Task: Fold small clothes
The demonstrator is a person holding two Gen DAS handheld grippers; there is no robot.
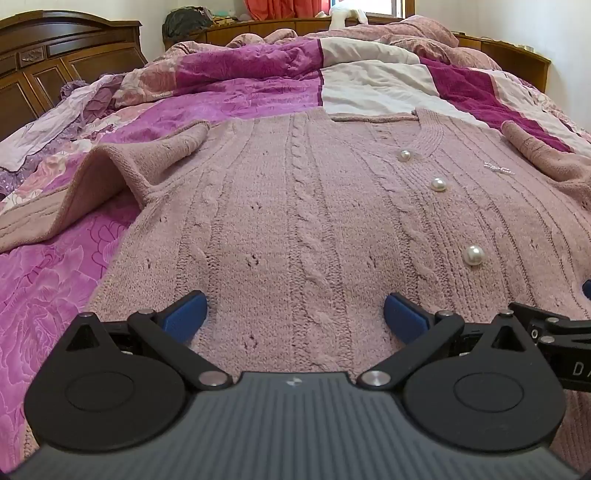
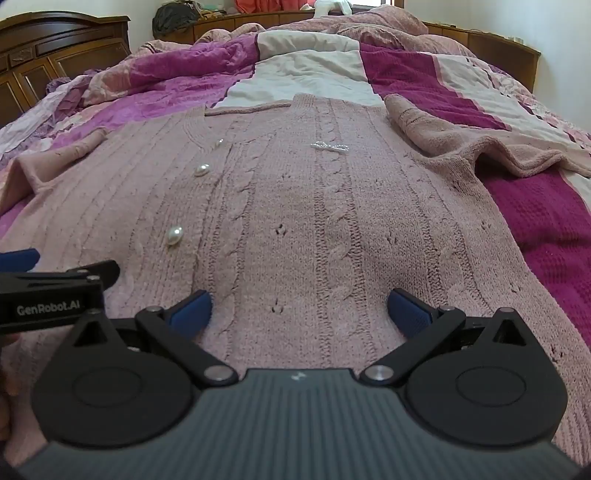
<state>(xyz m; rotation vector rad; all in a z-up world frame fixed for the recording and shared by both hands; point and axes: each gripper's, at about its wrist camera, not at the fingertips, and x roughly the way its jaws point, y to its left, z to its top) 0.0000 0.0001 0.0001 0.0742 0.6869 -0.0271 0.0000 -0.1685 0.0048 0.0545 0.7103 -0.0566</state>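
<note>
A pink cable-knit cardigan (image 1: pixel 295 206) with pearl buttons (image 1: pixel 439 184) lies flat, front up, on the bed; it also fills the right wrist view (image 2: pixel 314 221). Its left sleeve (image 1: pixel 110 173) is bunched at the left, its right sleeve (image 2: pixel 461 144) at the right. My left gripper (image 1: pixel 295 314) is open, its blue fingers (image 1: pixel 184 314) resting on the knit near the hem, left of the button line. My right gripper (image 2: pixel 299 310) is open, its fingers (image 2: pixel 410 312) on the hem area right of the buttons. Neither holds cloth. The two grippers sit side by side.
The cardigan lies on a rumpled purple, magenta and white quilt (image 1: pixel 240 96) that covers the bed. A dark wooden headboard (image 1: pixel 55 55) stands at the left, a wooden ledge (image 2: pixel 498 44) at the far side. A dark bag (image 1: pixel 186 20) sits at the back.
</note>
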